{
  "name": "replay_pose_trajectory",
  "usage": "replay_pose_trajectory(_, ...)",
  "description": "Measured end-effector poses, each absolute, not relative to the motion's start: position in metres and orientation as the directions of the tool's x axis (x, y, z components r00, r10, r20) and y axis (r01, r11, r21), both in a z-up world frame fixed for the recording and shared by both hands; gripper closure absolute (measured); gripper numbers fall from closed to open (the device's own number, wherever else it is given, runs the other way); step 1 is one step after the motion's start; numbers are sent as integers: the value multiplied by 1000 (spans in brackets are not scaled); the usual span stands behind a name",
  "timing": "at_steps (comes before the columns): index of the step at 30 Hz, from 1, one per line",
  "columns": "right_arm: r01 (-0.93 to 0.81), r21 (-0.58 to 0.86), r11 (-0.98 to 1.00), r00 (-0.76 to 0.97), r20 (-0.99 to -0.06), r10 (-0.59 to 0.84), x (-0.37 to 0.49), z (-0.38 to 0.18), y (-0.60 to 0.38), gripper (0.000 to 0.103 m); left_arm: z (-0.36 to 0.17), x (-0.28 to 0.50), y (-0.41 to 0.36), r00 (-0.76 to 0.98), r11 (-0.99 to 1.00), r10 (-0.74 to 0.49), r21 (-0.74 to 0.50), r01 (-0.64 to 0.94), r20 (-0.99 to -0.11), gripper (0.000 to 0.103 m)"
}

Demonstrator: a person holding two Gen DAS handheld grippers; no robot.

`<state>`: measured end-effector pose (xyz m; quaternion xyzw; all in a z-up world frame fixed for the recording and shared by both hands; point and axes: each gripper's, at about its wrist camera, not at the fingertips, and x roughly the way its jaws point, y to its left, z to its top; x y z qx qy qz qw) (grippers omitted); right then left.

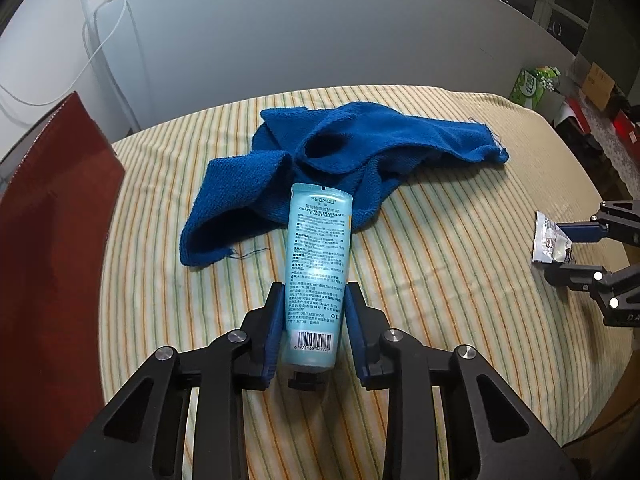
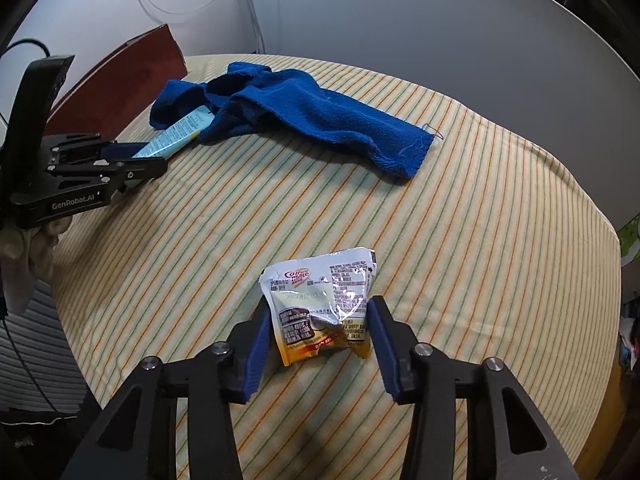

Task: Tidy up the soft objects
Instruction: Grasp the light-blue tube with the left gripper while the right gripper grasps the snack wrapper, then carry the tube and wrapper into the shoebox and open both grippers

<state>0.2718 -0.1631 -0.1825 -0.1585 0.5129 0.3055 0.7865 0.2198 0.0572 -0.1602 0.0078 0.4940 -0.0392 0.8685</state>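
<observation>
Blue pads of my left tongs (image 1: 313, 322) pinch the tube (image 1: 316, 276) low, its crimped end on the towel (image 1: 320, 160) ahead; my right tongs (image 2: 318, 330) bracket the sachet (image 2: 322, 304), contact unclear, readying lifts.

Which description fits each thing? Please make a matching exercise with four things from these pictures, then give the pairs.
Things:
1. hand cream tube
2. blue towel
3. snack packet
4. red board

Descriptions:
A. crumpled on the striped cloth
B. between the right gripper's fingers
C. at the table's left edge
D. between the left gripper's fingers

Pairs: 1-D, 2-A, 3-B, 4-C
</observation>
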Motion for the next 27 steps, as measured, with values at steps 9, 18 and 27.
replay_pose_trajectory(9,-629,80,773,307,-889,341,265,-173,-169,64,-156,208,68,517,993,-121,-101,66,-848,75)
replay_pose_trajectory(18,-629,75,774,358,-855,374,248,-142,-172,65,-133,178,73,558,985,-170,-159,69,-812,75)
replay_pose_trajectory(27,-670,89,737,386,-807,448,237,-103,-141,65,-92,154,87,631,983,-167,-177,48,-757,75)
